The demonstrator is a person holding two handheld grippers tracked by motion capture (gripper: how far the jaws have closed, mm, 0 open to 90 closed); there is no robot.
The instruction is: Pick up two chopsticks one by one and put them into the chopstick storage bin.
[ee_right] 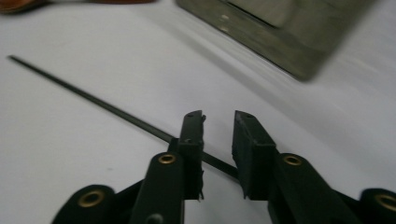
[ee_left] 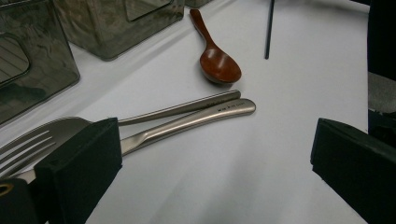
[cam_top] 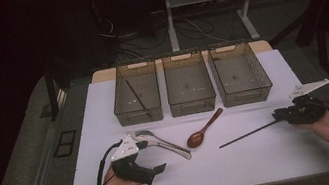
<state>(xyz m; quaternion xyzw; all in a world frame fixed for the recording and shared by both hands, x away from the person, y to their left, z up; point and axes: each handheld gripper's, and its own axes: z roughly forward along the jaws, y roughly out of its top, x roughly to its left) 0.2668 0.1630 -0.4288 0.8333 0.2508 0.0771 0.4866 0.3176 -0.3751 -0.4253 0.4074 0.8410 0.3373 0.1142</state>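
Observation:
A black chopstick (cam_top: 248, 134) lies on the white table (cam_top: 245, 165) at the right. My right gripper (cam_top: 277, 114) sits at its right end. In the right gripper view the jaws (ee_right: 219, 116) stand narrowly open astride the chopstick (ee_right: 93, 100), which runs across between them. A metal fork (ee_left: 42, 137) and a second metal utensil (ee_left: 205, 112) lie side by side at the left (cam_top: 169, 145). My left gripper (cam_top: 155, 155) rests beside them, wide open (ee_left: 215, 140), with its left jaw in front of the fork. Between the grippers lies a brown wooden spoon (cam_top: 200, 134).
Three clear grey bins stand in a row at the back: left (cam_top: 138, 114), middle (cam_top: 193, 104), right (cam_top: 244, 94). Another black chopstick (cam_top: 136, 94) lies in the left bin. The table's front edge is close to both hands.

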